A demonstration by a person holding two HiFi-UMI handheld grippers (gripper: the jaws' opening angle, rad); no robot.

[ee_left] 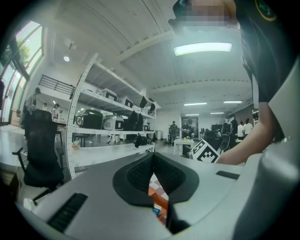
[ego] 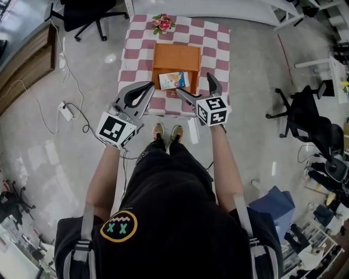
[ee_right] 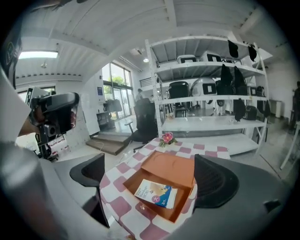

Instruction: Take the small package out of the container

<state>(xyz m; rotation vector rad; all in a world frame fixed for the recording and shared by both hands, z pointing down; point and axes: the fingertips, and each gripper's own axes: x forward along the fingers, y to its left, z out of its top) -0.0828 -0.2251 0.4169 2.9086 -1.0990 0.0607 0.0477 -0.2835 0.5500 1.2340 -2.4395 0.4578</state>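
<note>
A small white and blue package [ego: 174,80] lies in the open orange box [ego: 175,60] on the checkered table [ego: 216,46]. My right gripper [ego: 194,85] is open and hovers at the table's near edge, short of the box and touching nothing. In the right gripper view, the package [ee_right: 156,193] lies flat inside the box [ee_right: 171,166], framed between the two dark pads [ee_right: 216,182] of the right gripper [ee_right: 151,177]. My left gripper [ego: 149,86] is shut and empty at the box's near left. The left gripper [ee_left: 153,161] view shows its jaws pressed together, with a sliver of box [ee_left: 158,197] below.
A small flower pot [ego: 162,23] stands at the table's far edge behind the box. Office chairs [ego: 87,13] [ego: 302,111] stand left and right of the table. A power strip with cables [ego: 66,110] lies on the floor at the left. Shelving [ee_right: 211,98] stands behind the table.
</note>
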